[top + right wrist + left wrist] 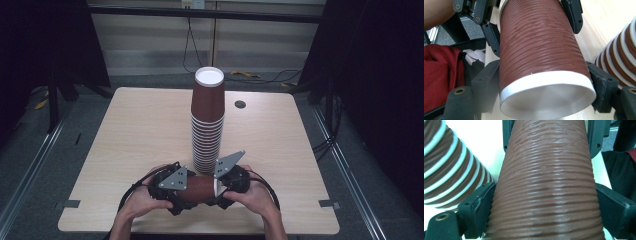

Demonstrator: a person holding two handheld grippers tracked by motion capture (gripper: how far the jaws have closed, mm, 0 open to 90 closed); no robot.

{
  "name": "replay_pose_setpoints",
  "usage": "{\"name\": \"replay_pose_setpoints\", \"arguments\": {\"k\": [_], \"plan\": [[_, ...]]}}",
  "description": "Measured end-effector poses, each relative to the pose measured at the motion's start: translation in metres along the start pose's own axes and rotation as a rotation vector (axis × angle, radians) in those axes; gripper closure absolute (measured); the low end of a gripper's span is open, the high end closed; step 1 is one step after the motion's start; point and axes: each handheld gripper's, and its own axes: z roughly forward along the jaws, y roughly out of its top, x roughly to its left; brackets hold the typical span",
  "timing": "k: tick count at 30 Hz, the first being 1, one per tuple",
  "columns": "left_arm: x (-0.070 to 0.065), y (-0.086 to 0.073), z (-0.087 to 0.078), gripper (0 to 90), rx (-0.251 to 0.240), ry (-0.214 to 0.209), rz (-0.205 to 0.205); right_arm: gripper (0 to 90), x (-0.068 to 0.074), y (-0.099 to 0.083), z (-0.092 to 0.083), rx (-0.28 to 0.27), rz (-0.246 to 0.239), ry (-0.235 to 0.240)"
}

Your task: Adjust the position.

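Down at the near edge of the wooden table, a single brown ribbed paper cup lay on its side, held between the two grippers just in front of the tall stack of cups. That stack stood upside down near the middle of the table, its white base uppermost, and the lying cup sat close to its foot.

From the left, the left gripper was clamped on the narrower end of the cup; in the left gripper view both black jaws pressed against the ribbed wall of the cup, one on each side, with the stack just beside it. From the right, the right gripper gripped the wide end; in the right gripper view its jaws bore on the cup just behind the white rolled rim, whose open mouth faced that camera. The stack showed at the right edge of that view.

Both hands rested low over the table, each wrapped round its gripper, and grey three-cornered plates stood up from both tools
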Motion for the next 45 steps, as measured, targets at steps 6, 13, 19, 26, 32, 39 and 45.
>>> {"name": "replay_pose_setpoints", "arguments": {"k": [6, 13, 19, 26, 32, 39, 45], "plan": [[0.003, 0.001, -0.003, 11.4, -0.056, -0.011, -0.037, 23.1, -0.002, -0.001, 0.001, -0.003, 0.006, 0.001], [0.004, 0.002, -0.010, 14.4, -0.127, 0.008, -0.047, 23.1, -0.003, -0.003, -0.001, -0.026, 0.021, -0.008], [0.006, -0.001, -0.019, 15.2, -0.194, 0.049, -0.081, 22.9, -0.005, -0.007, 0.000, -0.025, 0.039, -0.020], [0.006, -0.004, -0.030, 15.5, -0.235, 0.109, -0.119, 22.7, -0.006, -0.012, -0.003, -0.054, 0.066, -0.023], [0.002, -0.006, -0.035, 15.6, -0.262, 0.134, -0.132, 22.6, -0.007, -0.019, -0.001, -0.065, 0.091, -0.022], [0.001, -0.014, -0.036, 15.5, -0.288, 0.138, -0.174, 22.5, -0.007, -0.029, -0.004, -0.099, 0.128, -0.029], [0.000, -0.017, -0.037, 15.6, -0.290, 0.139, -0.183, 22.4, -0.009, -0.035, -0.006, -0.135, 0.142, -0.034]]}}
